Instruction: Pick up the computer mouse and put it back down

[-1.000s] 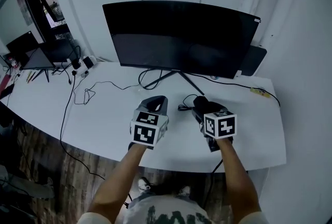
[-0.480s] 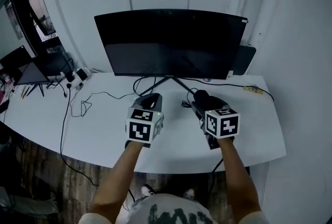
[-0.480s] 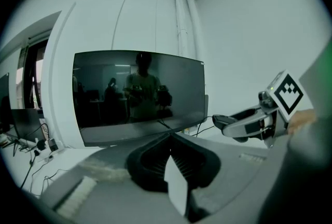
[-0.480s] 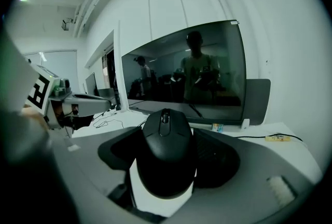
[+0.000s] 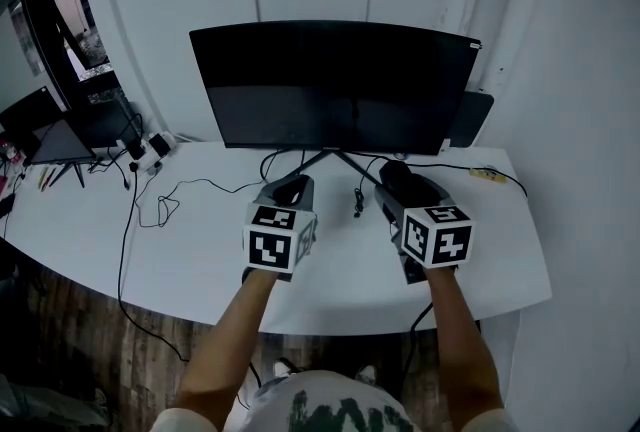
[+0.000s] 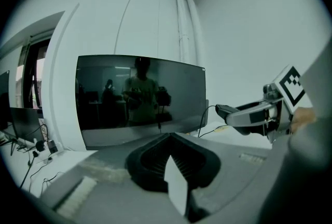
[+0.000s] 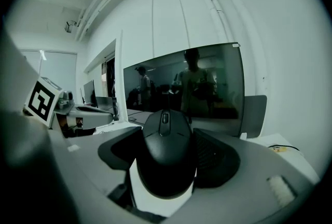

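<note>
The black computer mouse (image 7: 166,158) sits clamped between the dark pads of my right gripper (image 7: 167,141), its wheel facing the camera. In the head view the mouse (image 5: 393,172) hangs above the white desk (image 5: 190,240) in front of the monitor, held by the right gripper (image 5: 400,186). Its thin cable (image 5: 357,201) dangles down to the desk. My left gripper (image 5: 289,188) hovers beside it to the left. The left gripper (image 6: 171,161) has its pads together and nothing between them.
A wide curved black monitor (image 5: 335,85) stands on a V-shaped foot at the back of the desk. Loose cables (image 5: 160,195) and a power strip (image 5: 150,145) lie at the left. A small laptop (image 5: 60,135) sits at the far left. The desk's front edge is near my arms.
The right gripper has risen with the mouse, lifting it off the desk toward the monitor. The left gripper has drifted slightly upward.
</note>
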A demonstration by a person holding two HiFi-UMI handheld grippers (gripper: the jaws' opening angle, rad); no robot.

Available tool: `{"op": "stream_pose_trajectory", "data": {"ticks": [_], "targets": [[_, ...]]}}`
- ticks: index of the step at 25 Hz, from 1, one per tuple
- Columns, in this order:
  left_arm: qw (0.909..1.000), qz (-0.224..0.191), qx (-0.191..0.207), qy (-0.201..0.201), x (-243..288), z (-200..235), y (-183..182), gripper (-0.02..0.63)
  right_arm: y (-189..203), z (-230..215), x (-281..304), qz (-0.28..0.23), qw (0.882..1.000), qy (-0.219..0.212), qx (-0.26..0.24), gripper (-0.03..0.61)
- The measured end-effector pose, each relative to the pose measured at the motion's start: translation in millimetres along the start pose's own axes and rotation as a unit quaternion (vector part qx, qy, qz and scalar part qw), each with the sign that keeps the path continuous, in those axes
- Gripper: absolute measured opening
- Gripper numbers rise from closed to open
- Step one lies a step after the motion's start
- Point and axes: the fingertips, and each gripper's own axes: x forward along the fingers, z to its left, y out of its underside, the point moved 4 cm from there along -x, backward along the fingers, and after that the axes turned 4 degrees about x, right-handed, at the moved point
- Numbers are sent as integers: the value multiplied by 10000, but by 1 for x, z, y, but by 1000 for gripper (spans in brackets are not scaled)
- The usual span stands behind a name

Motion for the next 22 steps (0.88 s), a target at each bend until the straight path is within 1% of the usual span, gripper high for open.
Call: {"op": "stream_pose_trajectory", "data": {"ticks": [10, 22], "targets": [[10000, -28, -66, -35, -7, 12, 0, -2, -13, 16, 0, -160, 9998, -4, -116, 311], [10000, -38, -69, -25, -6, 11, 0, -2, -15, 19, -1, -189, 9997, -21, -175, 311]]}}
